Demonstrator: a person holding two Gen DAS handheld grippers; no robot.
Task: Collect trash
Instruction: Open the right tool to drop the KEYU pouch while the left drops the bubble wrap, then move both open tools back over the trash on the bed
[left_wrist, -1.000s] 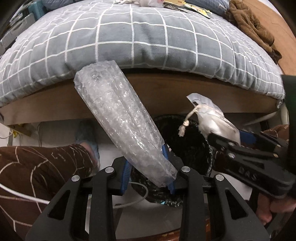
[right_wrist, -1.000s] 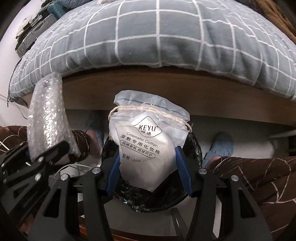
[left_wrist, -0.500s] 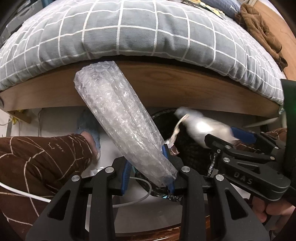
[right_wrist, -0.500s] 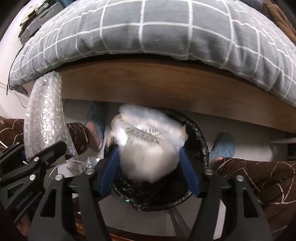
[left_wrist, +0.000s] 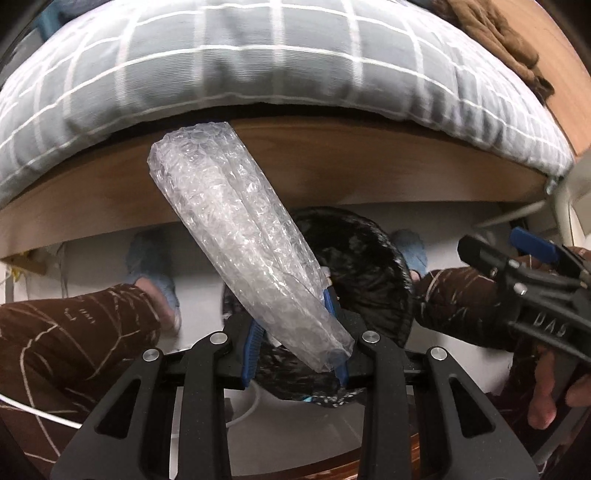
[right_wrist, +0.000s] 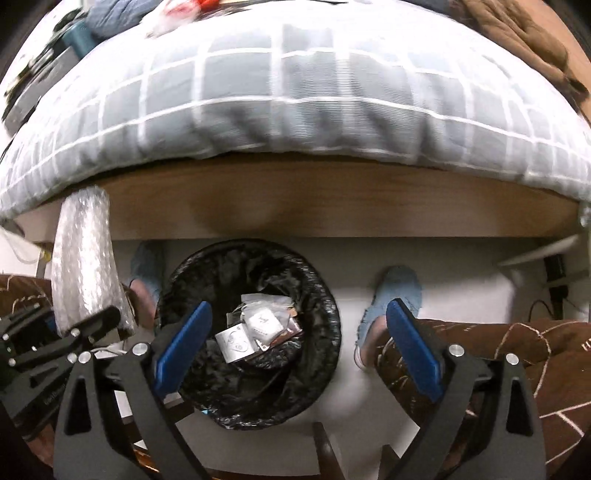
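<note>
Right gripper hangs over the black-lined trash bin, its blue pads spread wide with nothing between them; its jaws have just been opening, and the white cotton-pad pouch now lies inside the bin on top of other wrappers. Left gripper is clamped on the narrow end of a bubble-wrap roll, which sticks up and away toward the wooden bed frame, above the near rim of the bin rather than inside it. One drop looks done and the second is in hand. Next, the left gripper probably needs to carry the roll fully over the bin's mouth, then part its pads so it falls in.
</note>
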